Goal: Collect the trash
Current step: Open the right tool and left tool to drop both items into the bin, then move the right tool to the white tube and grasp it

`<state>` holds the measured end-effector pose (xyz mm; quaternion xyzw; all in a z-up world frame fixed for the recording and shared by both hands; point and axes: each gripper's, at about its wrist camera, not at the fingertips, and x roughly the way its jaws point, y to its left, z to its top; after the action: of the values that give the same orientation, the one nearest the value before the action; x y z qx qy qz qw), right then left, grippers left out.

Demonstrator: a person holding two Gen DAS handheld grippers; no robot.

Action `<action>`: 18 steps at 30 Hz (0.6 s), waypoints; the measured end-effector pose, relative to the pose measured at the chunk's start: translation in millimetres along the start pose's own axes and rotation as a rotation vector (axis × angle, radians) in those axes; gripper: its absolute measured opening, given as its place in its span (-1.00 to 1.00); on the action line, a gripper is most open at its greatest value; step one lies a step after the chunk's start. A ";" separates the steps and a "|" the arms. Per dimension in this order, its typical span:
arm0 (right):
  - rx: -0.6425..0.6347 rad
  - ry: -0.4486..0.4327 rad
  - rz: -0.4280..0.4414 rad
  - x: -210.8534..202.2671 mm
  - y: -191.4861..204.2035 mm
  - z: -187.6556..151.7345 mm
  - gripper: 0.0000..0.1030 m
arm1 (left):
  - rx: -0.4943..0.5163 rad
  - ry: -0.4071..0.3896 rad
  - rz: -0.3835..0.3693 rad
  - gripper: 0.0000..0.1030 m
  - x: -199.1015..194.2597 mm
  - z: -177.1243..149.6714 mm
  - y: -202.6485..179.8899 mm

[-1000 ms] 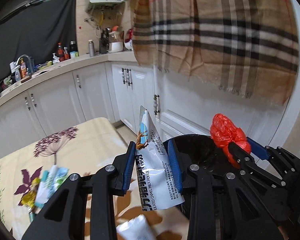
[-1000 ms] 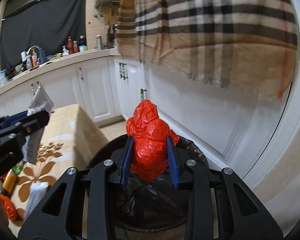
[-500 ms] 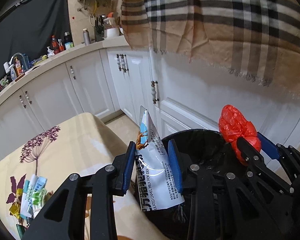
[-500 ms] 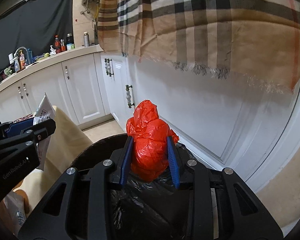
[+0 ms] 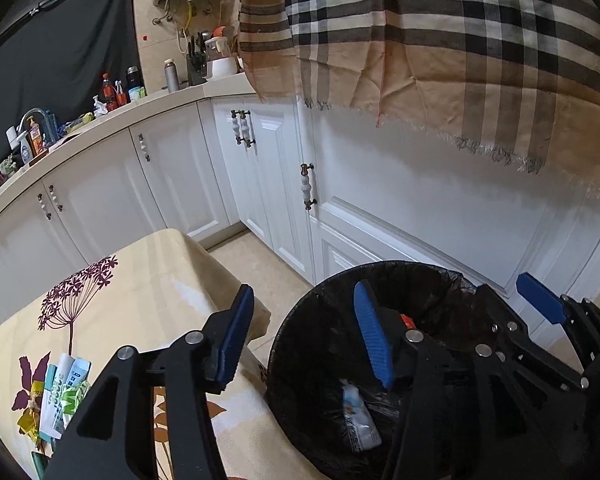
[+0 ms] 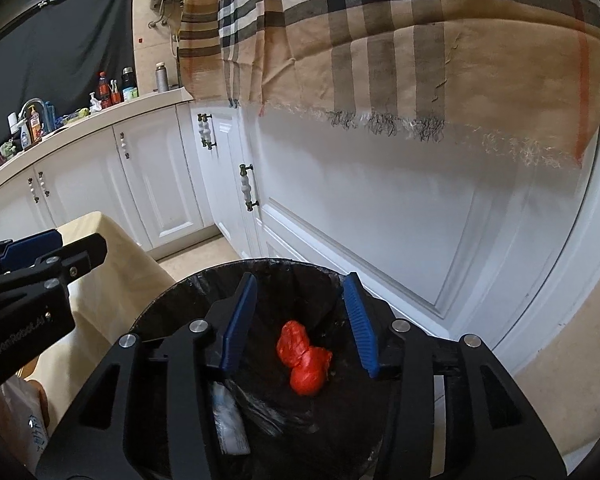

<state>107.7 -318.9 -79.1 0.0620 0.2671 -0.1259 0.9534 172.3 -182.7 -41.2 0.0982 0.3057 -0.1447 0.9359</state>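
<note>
A black-lined trash bin [image 5: 328,304] [image 6: 172,300] stands on the floor beside the table. A white milk-powder packet [image 5: 358,420] [image 6: 230,420] and a crumpled red plastic bag [image 6: 304,358] lie inside it. My left gripper [image 5: 304,336] is open and empty over the bin's left rim and the table corner. My right gripper [image 6: 300,320] is open and empty directly above the bin; it shows at the right in the left wrist view [image 5: 508,292].
A table with a floral cloth [image 5: 140,288] is left of the bin and holds several wrappers [image 5: 56,396]. White cabinets [image 5: 268,184] and a hanging plaid cloth [image 5: 440,40] are behind. A white bag [image 6: 24,420] lies at the lower left.
Both grippers opened. The white packet dropped from the left gripper and the red bag from the right gripper into the bin.
</note>
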 end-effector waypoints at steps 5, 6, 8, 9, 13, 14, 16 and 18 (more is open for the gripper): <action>-0.010 0.004 0.007 -13.0 4.4 -2.5 -0.13 | -0.027 -0.016 -0.007 0.05 -9.8 1.7 7.0; -0.010 0.006 0.010 -14.0 5.6 -1.8 -0.13 | -0.029 -0.018 -0.007 0.06 -11.4 2.5 7.8; -0.013 0.008 0.017 -21.7 8.5 -2.8 -0.13 | -0.035 -0.027 -0.008 0.06 -19.3 3.2 11.1; -0.016 0.008 0.022 -26.3 10.7 -3.2 -0.13 | -0.039 -0.032 -0.008 0.05 -22.6 3.7 12.7; -0.027 0.009 0.054 -42.9 20.1 -3.2 -0.13 | -0.055 -0.054 -0.004 0.06 -45.7 1.6 23.6; -0.030 0.008 0.065 -48.8 23.0 -3.9 -0.13 | -0.059 -0.060 0.001 0.06 -51.4 0.3 27.7; -0.038 0.006 0.084 -60.4 29.1 -5.9 -0.13 | -0.070 -0.063 0.018 0.10 -64.2 -3.8 38.9; -0.046 0.005 0.111 -73.1 36.9 -9.0 -0.11 | -0.088 -0.061 0.030 0.10 -77.2 -10.1 51.4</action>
<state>53.0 -266.7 -46.6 0.0551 0.2686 -0.0662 0.9594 124.3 -115.4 2.1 0.0572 0.2816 -0.1201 0.9503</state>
